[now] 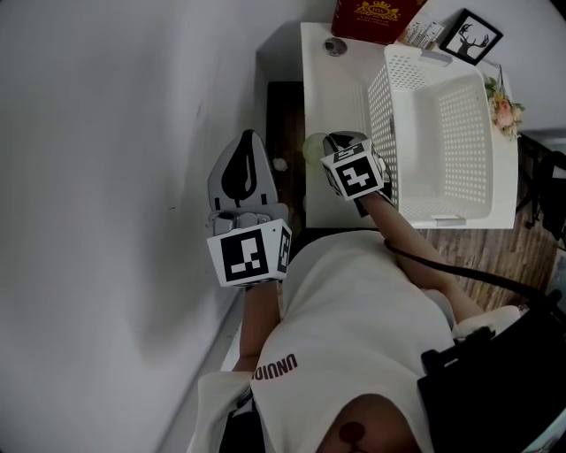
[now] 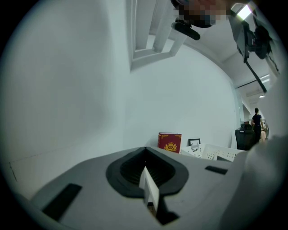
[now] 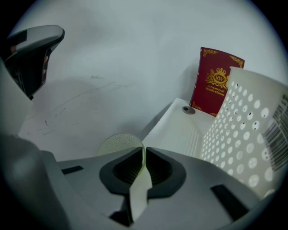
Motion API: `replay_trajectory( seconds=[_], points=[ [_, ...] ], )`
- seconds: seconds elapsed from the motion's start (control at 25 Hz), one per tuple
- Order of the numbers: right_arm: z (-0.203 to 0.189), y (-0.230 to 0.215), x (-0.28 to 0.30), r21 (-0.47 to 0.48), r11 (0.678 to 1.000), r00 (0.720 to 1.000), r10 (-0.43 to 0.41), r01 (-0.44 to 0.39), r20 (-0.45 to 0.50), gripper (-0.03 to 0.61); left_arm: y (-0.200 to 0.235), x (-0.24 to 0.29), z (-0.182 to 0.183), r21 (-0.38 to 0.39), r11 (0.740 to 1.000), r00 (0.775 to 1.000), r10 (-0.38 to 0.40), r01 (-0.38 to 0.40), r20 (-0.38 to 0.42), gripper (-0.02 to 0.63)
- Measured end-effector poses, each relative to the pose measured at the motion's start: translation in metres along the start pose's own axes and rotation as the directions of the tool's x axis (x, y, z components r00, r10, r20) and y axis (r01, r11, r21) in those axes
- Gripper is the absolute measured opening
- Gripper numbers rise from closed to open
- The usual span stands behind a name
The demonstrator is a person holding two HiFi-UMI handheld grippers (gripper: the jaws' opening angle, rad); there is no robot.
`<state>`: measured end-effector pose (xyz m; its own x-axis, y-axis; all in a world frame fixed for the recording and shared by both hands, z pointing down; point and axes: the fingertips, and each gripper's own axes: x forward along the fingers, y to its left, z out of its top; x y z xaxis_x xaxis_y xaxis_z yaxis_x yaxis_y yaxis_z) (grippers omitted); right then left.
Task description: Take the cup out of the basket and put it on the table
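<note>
Cup point(image 1: 314, 147) point(image 3: 118, 143): pale green, see-through and dotted. It is outside the basket, at the near left edge of the bench point(image 1: 332, 88) point(image 3: 180, 130). I cannot tell whether its base touches the bench.

Right gripper point(image 1: 334, 140) point(image 3: 143, 152): my right gripper view shows its jaws nearly together, pinching the thin green rim of the cup. The gripper is tilted downward.

Basket point(image 1: 380, 97) point(image 3: 243, 126): white, with perforated walls. It stands on the bench just right of the cup and the right gripper, and I see nothing in the part of its inside that shows.

Left gripper point(image 1: 248, 138) point(image 2: 145, 152): its jaws are closed together with nothing between them. It is held left of the bench, close to the pale wall point(image 1: 106, 177), well apart from the cup.

Far end of the bench: a red box point(image 1: 376, 18) point(image 3: 216, 83) point(image 2: 169, 143) stands upright, with a small round metal piece point(image 1: 334, 46) point(image 3: 188, 109) lying just near of it. A black picture frame point(image 1: 470, 37) point(image 2: 194, 143) is at the far right, and flowers point(image 1: 504, 111) are beside the right wall of the basket.
</note>
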<state>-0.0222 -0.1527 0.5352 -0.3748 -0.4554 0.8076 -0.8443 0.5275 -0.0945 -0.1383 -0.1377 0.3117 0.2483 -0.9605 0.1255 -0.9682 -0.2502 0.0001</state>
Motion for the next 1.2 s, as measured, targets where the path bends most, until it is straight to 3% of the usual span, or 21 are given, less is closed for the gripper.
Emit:
replay_trajectory(
  seconds=[1.2],
  points=[
    [-0.0042,-0.0033,0.0019,-0.022,0.999,0.999,-0.042,0.042,-0.007,0.048,-0.0053,0.0034,-0.0018,-0.005,1.0,1.0,-0.008,0.008,0.005,0.012]
  ],
)
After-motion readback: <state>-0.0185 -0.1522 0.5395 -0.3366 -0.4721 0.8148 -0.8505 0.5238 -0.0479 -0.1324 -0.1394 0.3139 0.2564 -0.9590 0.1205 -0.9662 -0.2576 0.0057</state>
